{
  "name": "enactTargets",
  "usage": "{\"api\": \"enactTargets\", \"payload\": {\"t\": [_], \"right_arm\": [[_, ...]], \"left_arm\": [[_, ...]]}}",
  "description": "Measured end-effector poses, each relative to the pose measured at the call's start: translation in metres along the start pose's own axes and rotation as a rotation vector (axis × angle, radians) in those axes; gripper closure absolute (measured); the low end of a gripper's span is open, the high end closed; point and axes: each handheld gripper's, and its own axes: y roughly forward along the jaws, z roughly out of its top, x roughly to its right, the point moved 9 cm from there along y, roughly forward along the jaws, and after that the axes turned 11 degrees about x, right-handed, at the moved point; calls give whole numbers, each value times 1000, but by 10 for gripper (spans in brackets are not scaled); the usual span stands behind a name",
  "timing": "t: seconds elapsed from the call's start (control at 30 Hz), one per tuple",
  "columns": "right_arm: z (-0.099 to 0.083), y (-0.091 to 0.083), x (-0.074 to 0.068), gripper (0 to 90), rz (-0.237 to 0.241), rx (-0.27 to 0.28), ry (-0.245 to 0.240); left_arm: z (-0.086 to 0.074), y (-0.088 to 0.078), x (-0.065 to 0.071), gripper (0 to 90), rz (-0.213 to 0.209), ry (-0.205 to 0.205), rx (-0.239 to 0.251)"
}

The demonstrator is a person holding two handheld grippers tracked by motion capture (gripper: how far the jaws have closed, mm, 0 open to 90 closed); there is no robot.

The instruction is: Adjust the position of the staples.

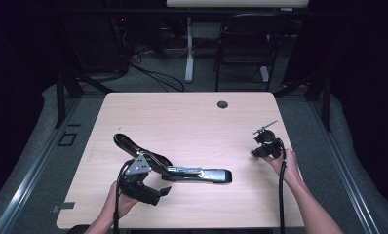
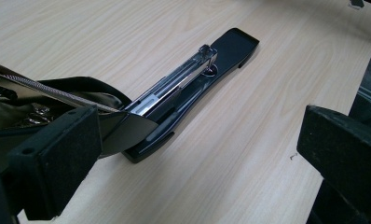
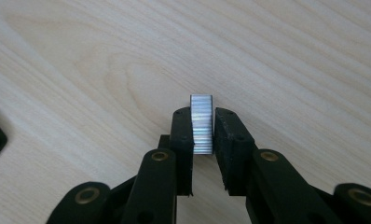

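Clamping a staple strip (image 3: 202, 124), the right gripper (image 3: 202, 128) sits well apart from the opened stapler (image 1: 182, 171), left fingers (image 2: 53, 154) released.

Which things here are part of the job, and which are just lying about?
In the job:
stapler, lid swung open
staple strip, clamped in right gripper
left gripper, by the stapler

Lying about:
chair
floor cables

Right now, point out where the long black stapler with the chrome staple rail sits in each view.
High view: the long black stapler with the chrome rail lies low at centre, opened, its lid at the left gripper.
Left gripper view: it runs diagonally from the left fingers to upper centre.
Right gripper view: I cannot place it there.
Shared landmark: the pale wooden tabletop.
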Motion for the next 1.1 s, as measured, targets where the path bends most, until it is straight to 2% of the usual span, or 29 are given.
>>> {"api": "enactTargets", "payload": {"t": [0.07,0.17,0.37,0.47,0.67,0.9,1.1], "right_arm": [[0,-1,-3,781,2,2,-8],[1,-4,-8,782,9,9,-20],[2,-12,-13,782,26,16,-36],[2,-13,-17,782,38,32,-23],[0,-20,-26,782,56,20,-56],[-2,-25,-43,782,88,21,-68],[-4,-33,-65,782,127,15,-108]], "left_arm": [[1,-1,0,2,14,21,5],[1,-1,0,2,17,28,6],[1,0,1,2,9,30,-1],[0,0,1,2,10,29,-4],[-1,1,2,2,1,40,-14],[-1,0,2,2,5,46,-16],[-1,0,2,2,11,51,-20]]}}
